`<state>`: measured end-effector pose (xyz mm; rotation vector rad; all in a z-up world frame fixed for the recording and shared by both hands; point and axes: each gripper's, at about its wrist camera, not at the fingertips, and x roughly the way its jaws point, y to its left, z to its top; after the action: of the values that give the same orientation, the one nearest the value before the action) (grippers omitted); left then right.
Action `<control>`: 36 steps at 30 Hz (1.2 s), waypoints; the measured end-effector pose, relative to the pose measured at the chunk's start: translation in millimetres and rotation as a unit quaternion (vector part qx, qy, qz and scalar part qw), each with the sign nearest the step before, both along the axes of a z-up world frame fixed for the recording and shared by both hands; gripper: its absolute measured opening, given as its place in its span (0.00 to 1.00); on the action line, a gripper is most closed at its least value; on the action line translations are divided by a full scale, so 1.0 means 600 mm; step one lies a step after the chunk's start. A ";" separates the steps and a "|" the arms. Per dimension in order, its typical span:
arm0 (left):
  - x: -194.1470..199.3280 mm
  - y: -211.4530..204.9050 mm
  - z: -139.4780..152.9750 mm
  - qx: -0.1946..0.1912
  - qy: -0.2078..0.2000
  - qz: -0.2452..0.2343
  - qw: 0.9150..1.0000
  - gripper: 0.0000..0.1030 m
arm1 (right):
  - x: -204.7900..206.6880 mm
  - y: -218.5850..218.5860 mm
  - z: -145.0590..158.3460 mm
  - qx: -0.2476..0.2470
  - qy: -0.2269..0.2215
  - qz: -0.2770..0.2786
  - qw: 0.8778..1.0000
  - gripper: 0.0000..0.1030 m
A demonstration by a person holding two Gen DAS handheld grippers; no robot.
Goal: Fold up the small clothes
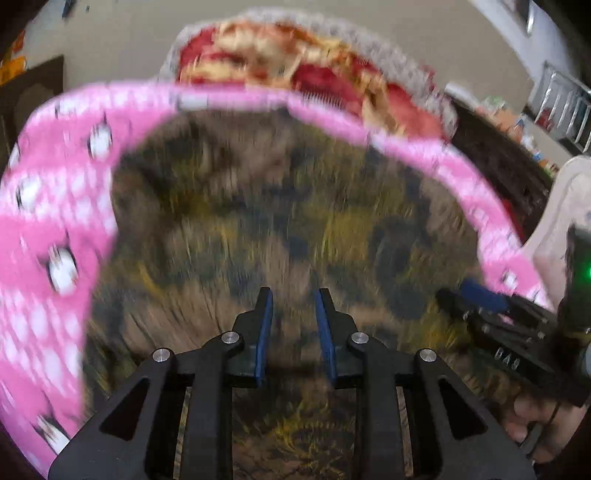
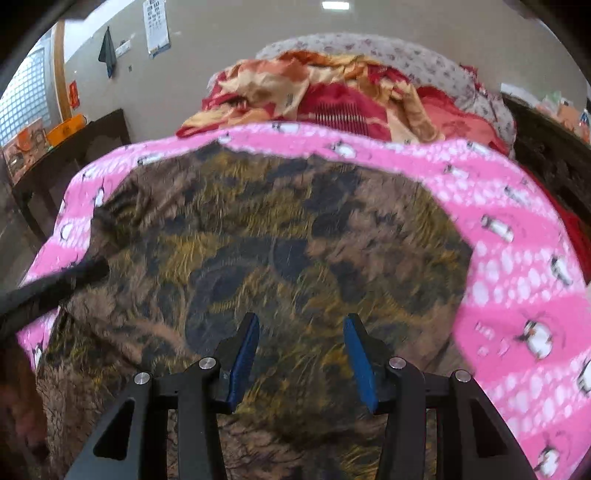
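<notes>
The brown-and-olive patterned garment [image 2: 280,258] lies on a pink penguin-print blanket [image 2: 517,295], red-orange floral bedding [image 2: 332,92] heaped behind. Left gripper [image 1: 293,325] narrowly parted, right gripper [image 2: 301,350] wide, both empty. Wall poster [image 2: 157,26] illegible.

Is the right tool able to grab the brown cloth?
Probably yes. The right tool is open right over the brown cloth, with nothing between them.

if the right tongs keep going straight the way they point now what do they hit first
Most likely the brown and olive patterned garment lying right ahead of the open right tongs. Beyond it comes the pink penguin-print sheet, then the red and orange pile. Depth is hard to judge through the fisheye.
</notes>
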<state>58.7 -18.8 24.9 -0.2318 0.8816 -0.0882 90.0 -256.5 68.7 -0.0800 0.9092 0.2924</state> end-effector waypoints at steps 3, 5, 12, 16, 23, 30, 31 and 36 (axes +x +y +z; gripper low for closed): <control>0.000 0.005 -0.031 -0.003 -0.007 0.004 1.000 0.22 | -0.001 -0.012 -0.035 0.008 0.001 0.004 1.000 0.45; 0.002 0.010 -0.031 -0.011 -0.002 0.005 1.000 0.22 | 0.001 -0.017 -0.035 0.017 0.004 0.004 1.000 0.46; -0.019 0.039 -0.007 -0.003 0.007 0.016 1.000 0.22 | -0.036 -0.009 0.005 -0.008 -0.005 0.017 1.000 0.48; -0.018 0.036 -0.015 0.006 0.020 0.004 1.000 0.22 | -0.043 -0.020 -0.030 -0.029 0.028 0.012 0.999 0.48; -0.104 0.100 0.040 -0.016 0.023 -0.017 0.999 0.22 | -0.129 -0.072 0.083 0.000 0.003 0.021 1.000 0.48; -0.279 0.205 0.032 0.018 0.071 -0.049 0.996 0.45 | -0.312 -0.141 0.091 0.006 0.016 0.103 0.995 0.50; -0.300 0.215 0.024 0.016 0.082 -0.047 0.995 0.55 | -0.331 -0.146 0.076 0.005 0.024 0.108 0.994 0.50; -0.396 0.206 -0.008 -0.016 0.130 -0.092 0.987 0.55 | -0.363 -0.164 -0.005 0.025 0.074 0.083 0.993 0.51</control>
<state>-178.9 104.5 19.9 -0.1939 1.1604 -0.2478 -127.5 -355.0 65.8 -0.0895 1.0446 0.4800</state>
